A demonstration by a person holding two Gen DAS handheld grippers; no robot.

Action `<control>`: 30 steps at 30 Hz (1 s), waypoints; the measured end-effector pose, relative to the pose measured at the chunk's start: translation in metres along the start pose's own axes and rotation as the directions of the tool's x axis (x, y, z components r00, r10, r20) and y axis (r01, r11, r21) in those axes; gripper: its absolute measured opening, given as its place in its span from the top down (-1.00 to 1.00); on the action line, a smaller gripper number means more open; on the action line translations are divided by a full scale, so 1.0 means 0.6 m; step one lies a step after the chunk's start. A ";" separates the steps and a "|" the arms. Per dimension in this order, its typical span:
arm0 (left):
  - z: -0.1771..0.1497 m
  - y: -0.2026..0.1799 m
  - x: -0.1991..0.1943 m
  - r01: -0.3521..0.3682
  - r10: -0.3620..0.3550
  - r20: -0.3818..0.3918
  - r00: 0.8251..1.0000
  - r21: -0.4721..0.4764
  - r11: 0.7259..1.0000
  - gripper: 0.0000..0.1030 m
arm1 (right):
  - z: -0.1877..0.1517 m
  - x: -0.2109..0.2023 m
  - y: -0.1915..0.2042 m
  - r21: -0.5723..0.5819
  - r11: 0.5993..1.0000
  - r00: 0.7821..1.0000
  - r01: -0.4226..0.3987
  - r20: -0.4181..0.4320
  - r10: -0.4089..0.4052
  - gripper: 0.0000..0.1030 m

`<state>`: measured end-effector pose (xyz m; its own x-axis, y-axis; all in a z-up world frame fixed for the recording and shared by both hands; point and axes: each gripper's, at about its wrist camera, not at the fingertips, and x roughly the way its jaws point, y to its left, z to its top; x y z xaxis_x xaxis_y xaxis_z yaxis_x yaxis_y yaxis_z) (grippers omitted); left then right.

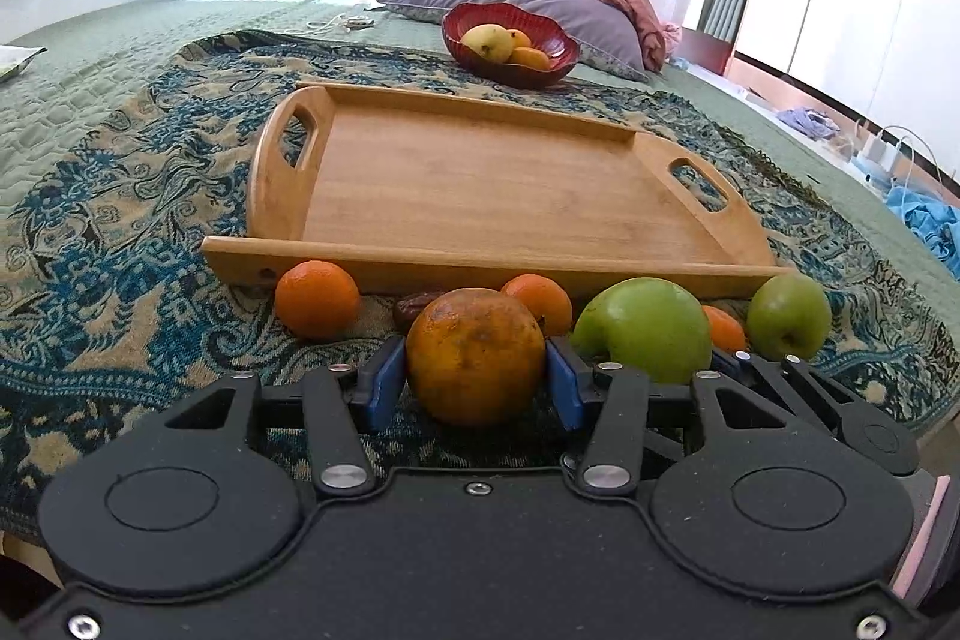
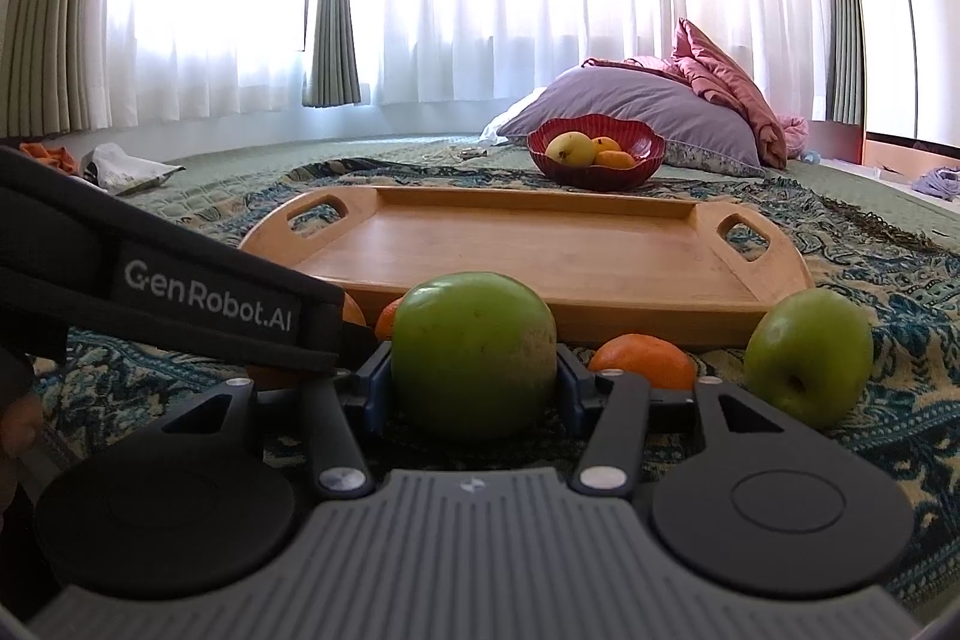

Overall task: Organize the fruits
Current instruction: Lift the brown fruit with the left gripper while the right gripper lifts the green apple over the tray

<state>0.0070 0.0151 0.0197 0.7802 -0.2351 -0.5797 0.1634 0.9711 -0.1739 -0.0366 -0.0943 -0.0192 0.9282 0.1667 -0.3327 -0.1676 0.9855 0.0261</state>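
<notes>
**A:** Where do things stand?

**B:** In the left wrist view, the left gripper (image 1: pixel 476 376) has its blue pads against both sides of the large orange (image 1: pixel 476 355), low in the centre of the frame, so it looks clamped on it. In the right wrist view, the right gripper (image 2: pixel 474 376) straddles the big green apple (image 2: pixel 474 349) at centre, pads touching its flanks. Both fruits seem to rest on the patterned blanket (image 1: pixel 120 244).

**A:** And the destination?

**B:** Probably the wooden tray (image 1: pixel 480 172), bare, filling the middle of each frame just behind the row of fruit. A red bowl (image 1: pixel 510 40) with yellowish fruit sits further back, upper centre.

**A:** How to lift well?

**B:** I'd hold each fruit at its widest girth so it cannot squirt out, then raise it straight up before moving forward; the tray's near rim stands right behind the fruit and would catch a low carry.

**A:** Anything to avoid?

**B:** The neighbours. A small orange (image 1: pixel 537 301) touches or nearly touches the large one from behind, and a second green apple (image 2: pixel 807 358) lies at the right. The two grippers sit side by side, so lifting one at a time is safer.
</notes>
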 end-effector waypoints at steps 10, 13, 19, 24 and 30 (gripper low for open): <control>0.008 -0.008 -0.032 -0.007 0.007 0.032 0.999 0.009 1.000 0.08 | 0.005 -0.032 -0.005 -0.033 0.999 0.999 0.025 0.040 -0.023 -0.08; 0.009 -0.012 -0.038 -0.010 0.009 0.035 0.999 0.014 1.000 0.08 | 0.010 -0.036 -0.011 -0.029 0.999 0.999 0.033 0.044 -0.032 -0.08; 0.015 -0.017 -0.042 -0.017 0.017 0.036 0.999 0.014 1.000 0.08 | 0.020 -0.046 -0.031 -0.010 0.998 0.996 0.055 0.063 -0.054 -0.08; 0.024 -0.021 -0.047 -0.016 0.015 0.055 0.998 0.014 1.000 0.08 | 0.028 -0.045 -0.048 0.006 0.998 0.996 0.066 0.061 -0.067 -0.08; 0.039 -0.024 -0.047 -0.022 0.021 0.068 0.997 0.015 1.000 0.08 | 0.036 -0.045 -0.061 0.009 0.997 0.995 0.076 0.064 -0.076 -0.08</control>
<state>-0.0031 0.0089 0.0570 0.8228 -0.2115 -0.5275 0.1551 0.9765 -0.1496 -0.0486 -0.1345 0.0091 0.9576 0.0930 -0.2725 -0.0940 0.9955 0.0095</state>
